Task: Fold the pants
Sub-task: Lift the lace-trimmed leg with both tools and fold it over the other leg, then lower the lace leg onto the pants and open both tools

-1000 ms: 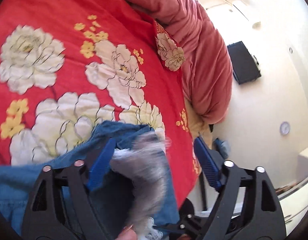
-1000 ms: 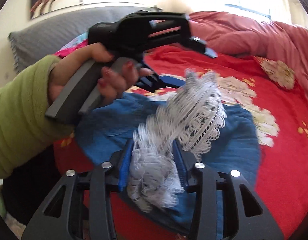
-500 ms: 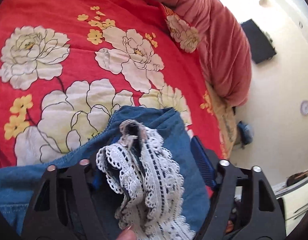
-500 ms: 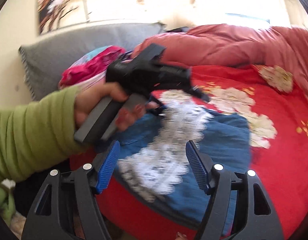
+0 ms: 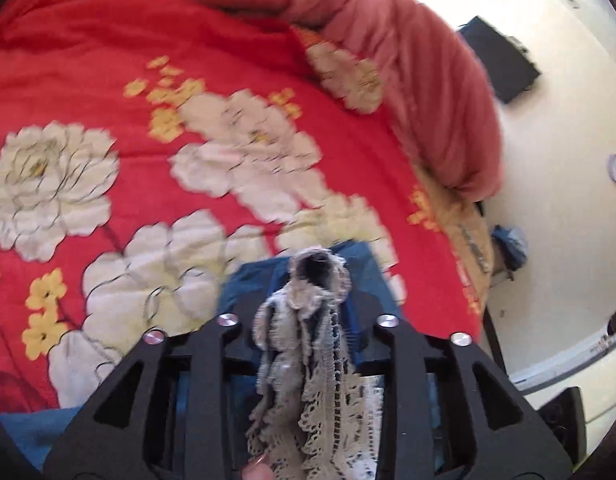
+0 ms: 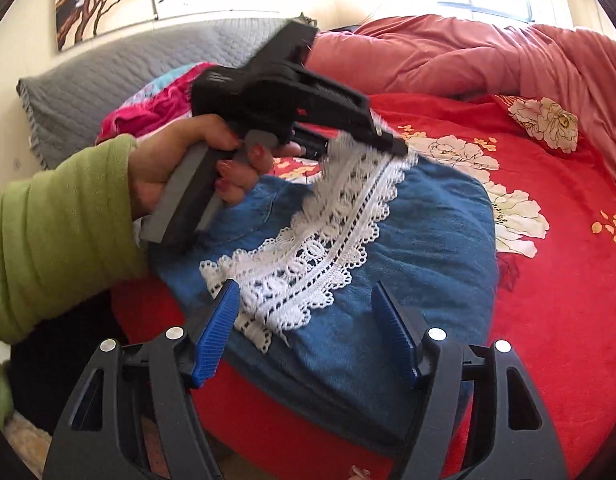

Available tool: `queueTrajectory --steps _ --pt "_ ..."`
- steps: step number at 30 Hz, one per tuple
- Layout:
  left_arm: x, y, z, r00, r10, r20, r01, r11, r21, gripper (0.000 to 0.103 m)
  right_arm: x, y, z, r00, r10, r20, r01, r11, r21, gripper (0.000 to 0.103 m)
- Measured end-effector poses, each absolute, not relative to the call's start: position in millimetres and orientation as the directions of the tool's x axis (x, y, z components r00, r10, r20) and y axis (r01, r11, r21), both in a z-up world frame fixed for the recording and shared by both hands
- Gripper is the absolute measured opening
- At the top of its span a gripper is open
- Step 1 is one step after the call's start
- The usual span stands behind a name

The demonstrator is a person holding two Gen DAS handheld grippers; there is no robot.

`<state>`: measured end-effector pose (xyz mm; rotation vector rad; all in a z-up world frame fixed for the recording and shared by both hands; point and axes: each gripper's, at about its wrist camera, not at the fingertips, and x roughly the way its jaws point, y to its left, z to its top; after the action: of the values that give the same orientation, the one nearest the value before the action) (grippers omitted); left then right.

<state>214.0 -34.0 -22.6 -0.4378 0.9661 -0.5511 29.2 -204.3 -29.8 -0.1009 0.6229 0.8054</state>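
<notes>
Left gripper [image 5: 308,308] clamped on the lace hem [image 6: 320,240] of the blue pants [image 6: 408,264], its jaws having just been closing.

My left hand [image 6: 187,164], in a green sleeve [image 6: 55,232], tilts that gripper downward over the pants on the red floral bedspread [image 6: 556,264]. My right gripper [image 6: 303,332] hovers with jaws apart, gripping nothing, above the pants' near edge; bare bedspread lies to the right.

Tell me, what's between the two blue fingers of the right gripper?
In the right wrist view, the end of the white lace trim lying on the blue pants; the right gripper is open.
</notes>
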Motion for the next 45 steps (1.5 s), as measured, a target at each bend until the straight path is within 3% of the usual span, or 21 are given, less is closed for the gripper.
queueTrajectory --steps 1,6,16,18,20,23,25,29,34,40,43,45 --pt "214 -31 -26 0.441 -0.609 -0.659 0.217 0.785 -0.58 0.038 28 -205 -29 0.53 0.643 -0.553 -0.701 0.699 0.141 0.067" --pt "207 -11 -19 0.469 -0.577 -0.668 0.15 0.798 -0.584 0.054 22 -210 -22 0.545 0.643 -0.538 -0.706 0.698 0.119 0.067" --pt "163 -3 9 0.496 -0.57 -0.655 0.124 0.793 -0.597 0.056 -4 -161 -21 0.536 0.594 -0.601 -0.773 0.632 -0.065 0.056" --pt "163 -12 5 0.478 -0.576 -0.663 0.127 0.792 -0.597 0.056 -1 -151 -27 0.543 0.565 -0.621 -0.765 0.638 -0.089 0.051" --pt "165 -23 4 0.466 -0.567 -0.68 0.148 0.807 -0.571 0.056 4 -141 -36 0.557 0.522 -0.646 -0.745 0.657 -0.111 0.033" --pt "165 -33 2 0.466 -0.517 -0.718 0.167 0.848 -0.502 0.056 11 -147 -37 0.543 0.546 -0.638 -0.738 0.672 -0.053 0.018" --pt "166 -34 -3 0.454 -0.502 -0.736 0.156 0.858 -0.489 0.056 12 -159 -30 0.496 0.613 -0.614 -0.759 0.65 0.036 0.018" --pt "170 -27 -9 0.446 -0.478 -0.757 0.122 0.87 -0.477 0.056 1 -157 -30 0.45 0.651 -0.611 -0.81 0.586 0.026 0.018" --pt "171 -24 -9 0.475 -0.428 -0.769 0.112 0.896 -0.429 0.056 4 -155 -43 0.422 0.653 -0.629 -0.813 0.579 0.056 0.028" --pt "155 -19 32 0.591 -0.403 -0.699 0.145 0.905 -0.399 0.056 4 -189 -17 0.413 0.741 -0.529 -0.812 0.563 0.154 0.044" --pt "146 -32 44 0.624 -0.384 -0.68 0.2 0.92 -0.336 0.056 12 -207 -5 0.477 0.722 -0.502 -0.769 0.619 0.16 0.045" --pt "143 -47 43 0.613 -0.406 -0.677 0.248 0.913 -0.323 0.056 19 -217 -7 0.529 0.662 -0.532 -0.711 0.687 0.149 0.045"
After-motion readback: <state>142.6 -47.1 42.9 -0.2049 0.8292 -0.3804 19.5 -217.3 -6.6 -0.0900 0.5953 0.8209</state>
